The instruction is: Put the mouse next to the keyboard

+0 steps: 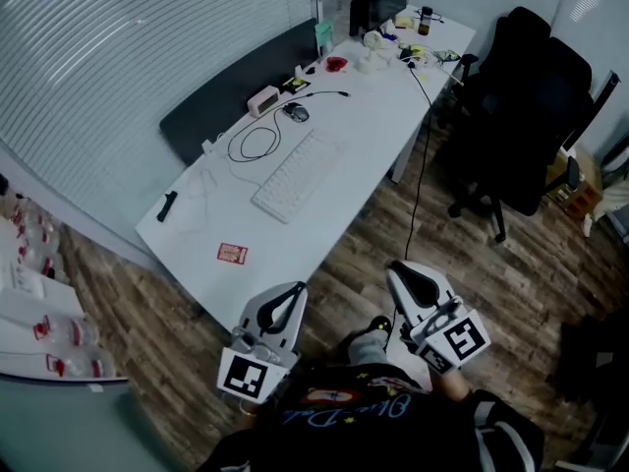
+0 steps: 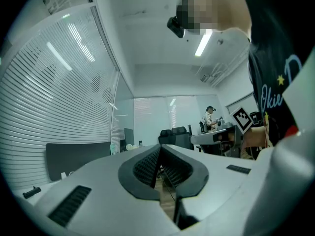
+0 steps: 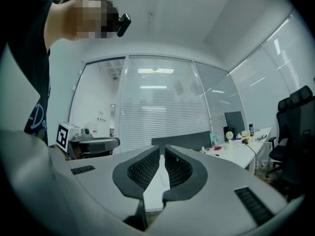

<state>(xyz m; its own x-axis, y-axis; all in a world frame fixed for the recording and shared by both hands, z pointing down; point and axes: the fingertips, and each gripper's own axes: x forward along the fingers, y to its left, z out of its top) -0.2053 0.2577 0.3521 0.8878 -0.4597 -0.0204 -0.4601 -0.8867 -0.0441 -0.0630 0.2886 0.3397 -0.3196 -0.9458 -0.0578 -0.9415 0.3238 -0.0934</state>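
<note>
A: Where is the mouse lying?
B: It is sitting on the white worktop, just beyond the keyboard's far end.
A: And the left claw and right claw?
B: Both are hovering closed and empty over the wooden floor, short of the worktop.
</note>
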